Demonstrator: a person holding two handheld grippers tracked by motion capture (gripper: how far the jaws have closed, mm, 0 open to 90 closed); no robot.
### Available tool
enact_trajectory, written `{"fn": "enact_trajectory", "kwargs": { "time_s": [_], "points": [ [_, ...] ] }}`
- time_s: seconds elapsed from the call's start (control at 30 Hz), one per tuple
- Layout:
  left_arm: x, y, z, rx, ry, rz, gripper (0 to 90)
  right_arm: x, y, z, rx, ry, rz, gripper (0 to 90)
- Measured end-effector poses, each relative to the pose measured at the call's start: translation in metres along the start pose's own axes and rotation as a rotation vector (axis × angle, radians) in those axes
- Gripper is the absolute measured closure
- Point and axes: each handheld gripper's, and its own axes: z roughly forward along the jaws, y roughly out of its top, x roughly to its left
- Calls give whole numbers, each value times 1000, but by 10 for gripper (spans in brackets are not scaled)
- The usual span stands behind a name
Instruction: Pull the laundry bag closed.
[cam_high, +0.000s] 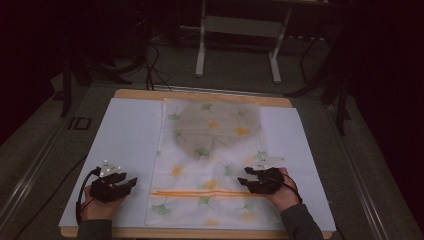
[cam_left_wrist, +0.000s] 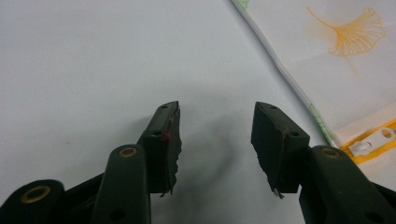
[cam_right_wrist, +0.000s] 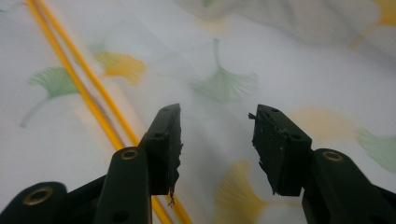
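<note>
So there's a mesh laundry bag with a ginkgo-leaf print lying flat down the middle of the desk, running from the far edge almost to the near edge, with something greyish and round inside its far half. An orange zipper crosses it near the near edge, and in the left gripper view its white pull tab sits right at the bag's left side. The left gripper rests on the bare white surface near the near-left corner, just beside the bag but not touching it, jaws spread apart with nothing between them. The right gripper is over the bag's near-right part, just beyond the zipper, jaws also wide apart and empty.
</note>
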Motion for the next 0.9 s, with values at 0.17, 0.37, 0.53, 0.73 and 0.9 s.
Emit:
{"fn": "enact_trajectory", "kwargs": {
  "time_s": [0.17,0.37,0.53,0.73,0.9],
  "points": [
    [1,0,-1,-1,-1,-3,521,6,10,8,-2,41,-22,516],
    [3,0,-2,-4,-2,-9,536,14,22,16,-3,65,-51,516],
    [3,0,-3,-6,-7,-9,539,25,34,27,3,100,-93,524],
    [3,0,-3,-5,-11,-8,539,32,42,36,-2,139,-102,525],
    [3,0,-3,-7,-15,-6,539,41,50,46,2,161,-131,524]
  ]
}}
